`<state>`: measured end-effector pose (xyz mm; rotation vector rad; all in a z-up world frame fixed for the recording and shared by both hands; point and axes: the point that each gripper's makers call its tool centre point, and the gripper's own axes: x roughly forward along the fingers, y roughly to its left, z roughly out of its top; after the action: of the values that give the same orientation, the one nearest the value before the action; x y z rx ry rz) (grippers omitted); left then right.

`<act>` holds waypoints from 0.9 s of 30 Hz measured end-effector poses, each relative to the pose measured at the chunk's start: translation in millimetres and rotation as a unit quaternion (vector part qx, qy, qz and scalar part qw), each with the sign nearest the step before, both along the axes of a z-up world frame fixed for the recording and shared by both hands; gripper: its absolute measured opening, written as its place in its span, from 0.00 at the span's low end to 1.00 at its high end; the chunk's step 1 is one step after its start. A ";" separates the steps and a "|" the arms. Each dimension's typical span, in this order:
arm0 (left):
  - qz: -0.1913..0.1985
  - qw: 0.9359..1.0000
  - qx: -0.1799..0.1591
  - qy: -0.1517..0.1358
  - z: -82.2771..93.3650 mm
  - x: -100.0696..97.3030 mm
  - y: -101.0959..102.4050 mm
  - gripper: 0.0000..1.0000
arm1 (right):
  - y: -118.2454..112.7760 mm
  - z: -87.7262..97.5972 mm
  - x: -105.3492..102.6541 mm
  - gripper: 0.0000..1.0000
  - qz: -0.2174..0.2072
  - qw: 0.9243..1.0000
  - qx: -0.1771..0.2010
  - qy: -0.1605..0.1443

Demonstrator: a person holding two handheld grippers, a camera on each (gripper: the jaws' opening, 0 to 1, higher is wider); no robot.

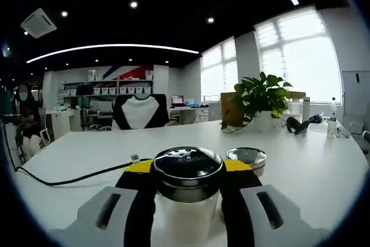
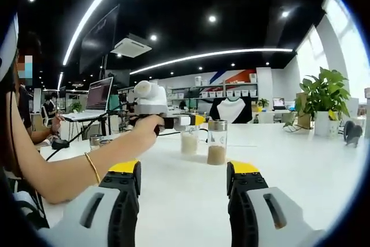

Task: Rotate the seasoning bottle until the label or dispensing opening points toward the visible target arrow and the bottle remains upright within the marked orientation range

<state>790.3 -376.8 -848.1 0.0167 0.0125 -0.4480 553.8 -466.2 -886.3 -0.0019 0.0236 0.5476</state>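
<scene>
A: Left gripper view: the left hand-held gripper (image 1: pixel 188 198) was clamped on the seasoning bottle (image 1: pixel 187 192), upright on the table (image 1: pixel 312 166). Turning looked under way; no arrow visible.

B: The right hand-held gripper (image 2: pixel 182 186) hung released, well apart. The person's hand (image 2: pixel 144 128) held the left level.

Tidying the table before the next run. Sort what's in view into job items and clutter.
Job items:
- seasoning bottle, clamped in the left gripper
- right gripper, open, holding nothing

Clutter:
- second seasoning bottle, standing free on the white table
- potted plant
- black cable
- laptop
</scene>
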 end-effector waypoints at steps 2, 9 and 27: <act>-0.003 1.000 0.000 -0.010 9.7 -4.0 0.6 0.45 | -0.1 1.0 -1.5 0.60 0.000 1.000 0.000 -0.001; -0.018 1.000 0.001 -0.026 37.2 -25.7 -0.4 0.45 | -3.8 3.7 -5.4 0.60 0.001 1.000 0.003 -0.004; -0.078 0.996 0.002 -0.031 42.0 -74.3 -9.1 0.44 | 6.7 5.1 -19.3 0.59 0.020 1.000 0.014 -0.009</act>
<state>716.0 -385.9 -806.2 0.0362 -0.0499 -0.6028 534.5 -459.5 -881.2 0.0191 -0.0014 0.5883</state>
